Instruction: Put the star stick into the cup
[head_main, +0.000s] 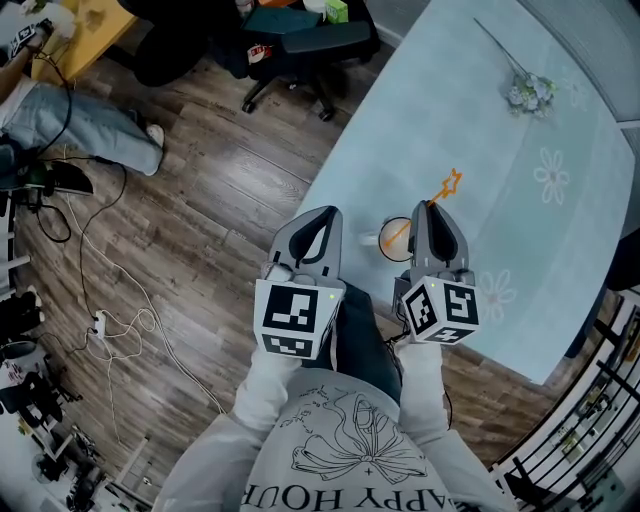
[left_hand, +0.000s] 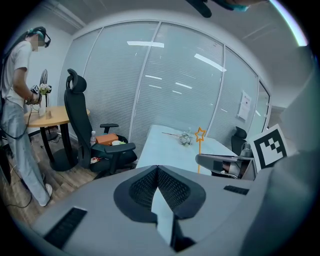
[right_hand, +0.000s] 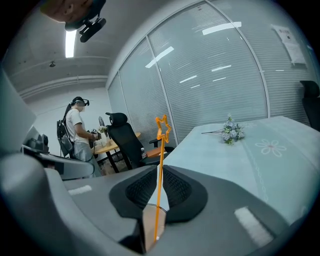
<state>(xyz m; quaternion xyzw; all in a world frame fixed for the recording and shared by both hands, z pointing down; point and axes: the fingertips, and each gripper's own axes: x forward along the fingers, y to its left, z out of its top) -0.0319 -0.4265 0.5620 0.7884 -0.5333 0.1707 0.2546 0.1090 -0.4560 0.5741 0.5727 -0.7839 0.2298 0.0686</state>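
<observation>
Standing thin orange star stick (right_hand: 160, 170) in cup (head_main: 386, 240), right fingers (right_hand: 181, 189) spread around it, left fingers (left_hand: 142, 189) pressed together

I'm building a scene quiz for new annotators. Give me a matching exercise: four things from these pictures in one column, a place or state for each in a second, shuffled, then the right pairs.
Things
1. star stick
2. flower sprig
3. left gripper
4. office chair

Places or states
A. on the wood floor, beside the table
B. lower end in the cup, between the right gripper jaws
C. jaws together, nothing held
D. lying at the table's far end

Pairs: 1-B, 2-D, 3-C, 4-A
</observation>
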